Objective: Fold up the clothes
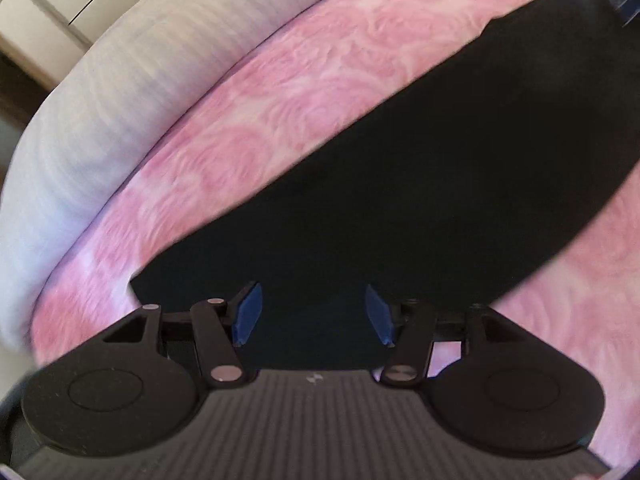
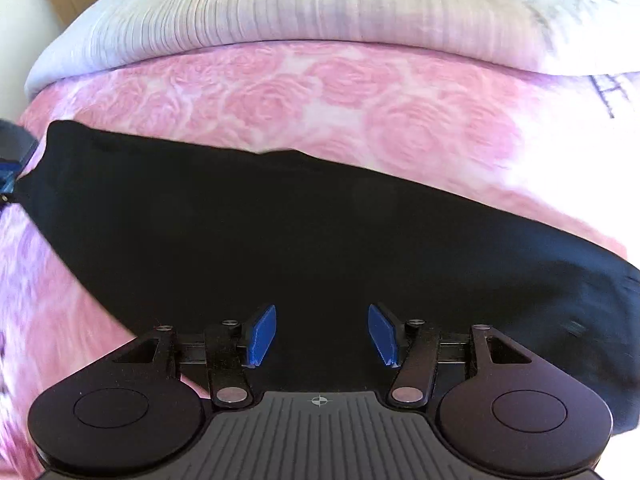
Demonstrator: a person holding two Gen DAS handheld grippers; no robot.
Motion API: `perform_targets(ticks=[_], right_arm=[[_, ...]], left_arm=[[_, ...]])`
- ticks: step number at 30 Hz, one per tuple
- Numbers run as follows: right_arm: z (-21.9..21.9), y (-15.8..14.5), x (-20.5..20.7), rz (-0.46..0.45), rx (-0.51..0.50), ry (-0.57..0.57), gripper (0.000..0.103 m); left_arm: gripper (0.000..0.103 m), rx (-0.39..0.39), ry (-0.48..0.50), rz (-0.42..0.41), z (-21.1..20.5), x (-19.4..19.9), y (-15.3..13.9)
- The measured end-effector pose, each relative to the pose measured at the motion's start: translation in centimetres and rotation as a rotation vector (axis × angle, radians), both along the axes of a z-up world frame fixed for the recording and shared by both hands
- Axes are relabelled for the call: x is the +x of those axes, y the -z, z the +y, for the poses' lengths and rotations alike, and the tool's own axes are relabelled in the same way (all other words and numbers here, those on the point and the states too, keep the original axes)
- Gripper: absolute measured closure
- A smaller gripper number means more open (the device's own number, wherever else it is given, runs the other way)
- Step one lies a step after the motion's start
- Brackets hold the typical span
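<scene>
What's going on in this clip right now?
A person is folding clothes on a bed, a handheld gripper in each hand. A black garment lies in a long strip across the pink rose-patterned bedspread, with a pale striped pillow behind it. The left gripper and right gripper both hover over the garment with jaws open, holding nothing.

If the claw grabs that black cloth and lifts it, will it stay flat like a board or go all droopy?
Probably droopy: the black cloth lies limp and flat on the pink bedspread. It looks thin, so likely light. The open right claw holds nothing.
</scene>
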State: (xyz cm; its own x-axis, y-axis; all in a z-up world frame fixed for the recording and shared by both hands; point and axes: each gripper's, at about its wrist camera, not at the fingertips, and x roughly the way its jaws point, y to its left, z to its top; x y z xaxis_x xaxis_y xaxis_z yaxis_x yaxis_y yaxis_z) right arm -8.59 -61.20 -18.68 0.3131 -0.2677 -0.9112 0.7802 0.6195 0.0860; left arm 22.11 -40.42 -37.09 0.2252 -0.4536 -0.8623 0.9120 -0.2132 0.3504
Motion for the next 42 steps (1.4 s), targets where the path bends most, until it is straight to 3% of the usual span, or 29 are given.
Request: perform_targets(ticks=[4, 7, 9, 11, 14, 17, 18, 21, 25, 30, 34, 39, 41, 42], right_arm=[[-3.1, 3.9, 6.4, -0.007, 0.028, 0.003, 0.048], [-6.3, 8.0, 10.0, 0.015, 0.057, 0.041, 0.048], [-8.3, 9.8, 11.6, 0.04, 0.025, 0.06, 0.048], [-9.7, 10.1, 12.4, 0.033, -0.035, 0.067, 0.048], [-11.3, 10.5, 12.7, 0.01, -0.069, 0.031, 0.042], [-12.0, 9.7, 10.9, -0.064, -0.04, 0.081, 0.041], [-11.7, 9.0, 10.1, -0.077, -0.051, 0.113, 0.042], [-9.0, 7.0, 6.4, -0.106, -0.075, 0.196, 0.041], [-3.3, 5.6, 0.7, -0.074, -0.088, 0.309, 0.041], [4.0, 6.3, -7.2, -0.002, -0.023, 0.55, 0.041], [8.7, 5.4, -11.7, -0.025, -0.019, 0.739, 0.041], [12.2, 5.4, -13.4, -0.047, 0.022, 0.766, 0.041], [12.8, 5.9, -13.5, -0.056, 0.021, 0.751, 0.041], [13.0, 6.1, -13.6, -0.065, 0.022, 0.747, 0.041]], left_arm=[[0.049, -0.005, 0.04, 0.029, -3.2, 1.2, 3.1], [0.05, 0.003, 0.003, 0.046, -4.8, 2.9, 5.4], [0.048, -0.008, -0.035, 0.055, -5.7, 4.4, 6.5], [0.04, -0.031, -0.088, 0.078, -6.4, 6.0, 7.1], [0.038, -0.046, -0.165, 0.121, -7.5, 7.9, 7.4], [0.043, -0.051, -0.19, 0.117, -7.9, 8.2, 6.8], [0.049, -0.059, -0.181, 0.108, -7.7, 7.9, 6.3], [0.05, -0.094, -0.125, 0.083, -6.9, 6.4, 4.5], [0.049, -0.116, 0.102, 0.078, -4.6, 0.3, 2.1], [0.044, -0.115, 0.541, 0.113, -0.5, -11.8, 1.1], [0.037, -0.122, 0.8, 0.107, 1.8, -21.1, 2.4], [0.037, -0.162, 1.026, -0.009, 2.8, -29.4, 5.6], [0.046, -0.146, 1.086, -0.066, 2.5, -31.2, 6.8], [0.07, -0.121, 1.102, -0.068, 2.1, -31.5, 6.8]])
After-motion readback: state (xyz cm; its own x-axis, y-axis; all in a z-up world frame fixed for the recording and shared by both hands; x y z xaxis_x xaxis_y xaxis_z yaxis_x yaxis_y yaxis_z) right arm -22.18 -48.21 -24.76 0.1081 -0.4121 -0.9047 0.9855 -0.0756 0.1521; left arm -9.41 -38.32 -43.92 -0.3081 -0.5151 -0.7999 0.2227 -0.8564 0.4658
